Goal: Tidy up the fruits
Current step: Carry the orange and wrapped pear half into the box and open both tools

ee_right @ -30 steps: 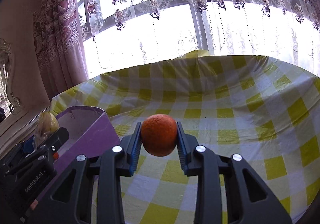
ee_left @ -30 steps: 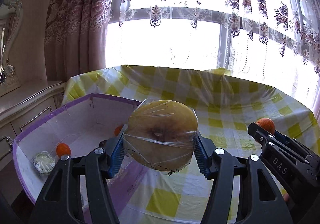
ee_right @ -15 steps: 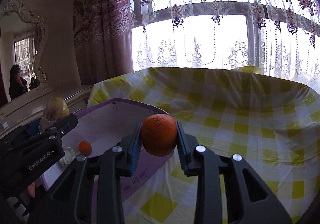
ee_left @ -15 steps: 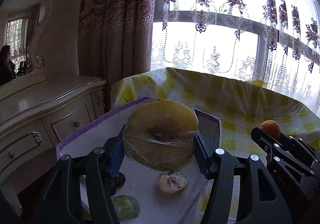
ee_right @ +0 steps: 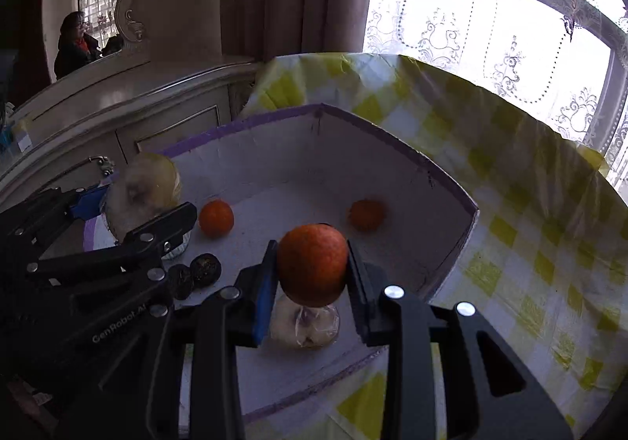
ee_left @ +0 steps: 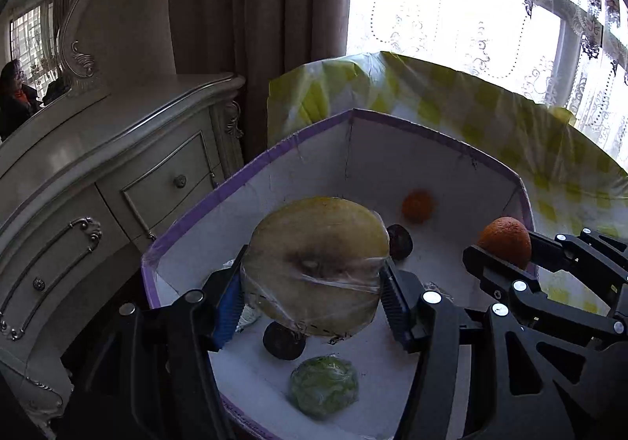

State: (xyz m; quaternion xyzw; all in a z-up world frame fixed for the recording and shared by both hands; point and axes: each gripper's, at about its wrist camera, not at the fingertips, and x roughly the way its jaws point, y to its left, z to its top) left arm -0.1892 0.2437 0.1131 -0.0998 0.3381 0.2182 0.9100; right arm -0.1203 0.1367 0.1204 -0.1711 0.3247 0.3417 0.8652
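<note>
From the left wrist view, a plastic-wrapped yellow melon half [ee_left: 314,267] is seen clamped between the blue pads of the left gripper [ee_left: 312,302] above the purple-rimmed box [ee_left: 251,165]; the jaws are held partly apart by the fruit's width; a bare patch of the box floor would best be chosen and the fruit lowered close to it before release, since the wrapped green fruit [ee_left: 324,391] and two dark fruits [ee_left: 282,342] lie directly beneath and could be crushed; a small orange [ee_left: 418,206] rests near the box's far wall. From the right wrist view, a larger orange [ee_right: 313,264] is gripped by the nearly closed right gripper [ee_right: 312,285] over the box's near side, just above a wrapped pale fruit [ee_right: 304,326]; two small oranges [ee_right: 216,218] sit deeper inside the box; a gentle set-down beside them, clear of the wrapped piece, is judged wisest; the checked tablecloth [ee_right: 530,185] extends beyond the box.
</note>
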